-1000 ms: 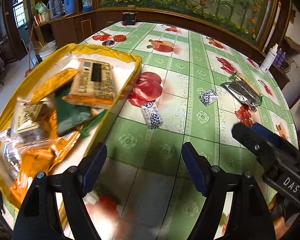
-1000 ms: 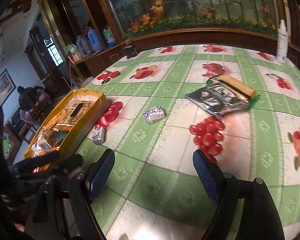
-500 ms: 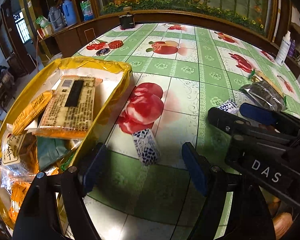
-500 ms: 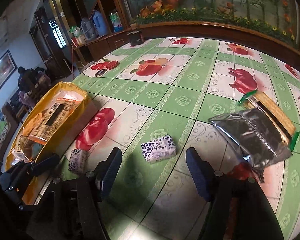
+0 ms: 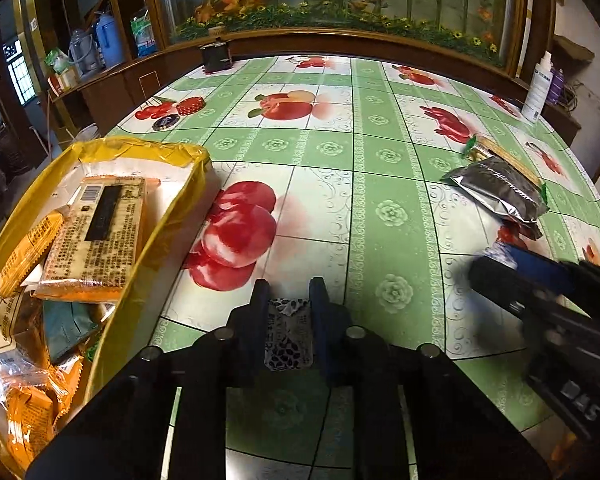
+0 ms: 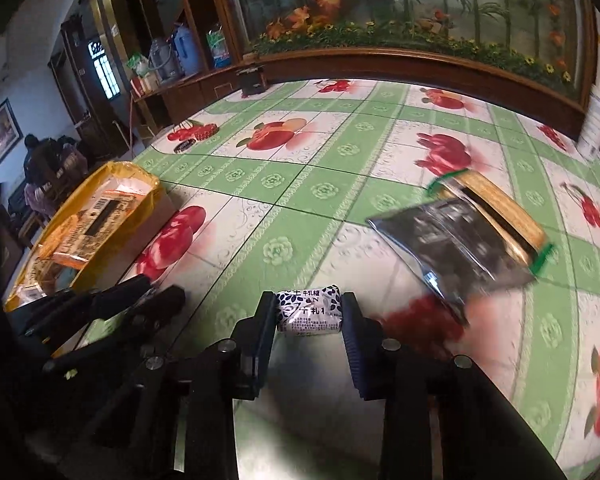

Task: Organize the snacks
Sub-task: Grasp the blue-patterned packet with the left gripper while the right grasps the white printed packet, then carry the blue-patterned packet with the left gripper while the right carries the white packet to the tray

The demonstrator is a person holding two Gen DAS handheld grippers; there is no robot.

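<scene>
My left gripper (image 5: 288, 292) is shut on a small blue-and-white patterned candy packet (image 5: 289, 332), low over the fruit-print tablecloth, just right of the yellow-lined snack box (image 5: 168, 216). My right gripper (image 6: 308, 312) is shut on a second blue-and-white candy packet (image 6: 310, 311). The right gripper also shows at the right edge of the left wrist view (image 5: 548, 292). The left gripper shows at the left of the right wrist view (image 6: 112, 300). The box (image 6: 148, 184) holds several orange snack packs (image 5: 96, 236).
A silver foil bag (image 5: 500, 192) lies on a green-edged biscuit pack (image 5: 480, 150) at the right of the table; both show in the right wrist view (image 6: 452, 232). A white bottle (image 5: 538, 88) stands at the far right edge. A small dark box (image 5: 217, 55) sits at the far edge.
Both grippers moved forward onto the two candy packets and went from open to shut on them. The left one came closer to the box's right side.
</scene>
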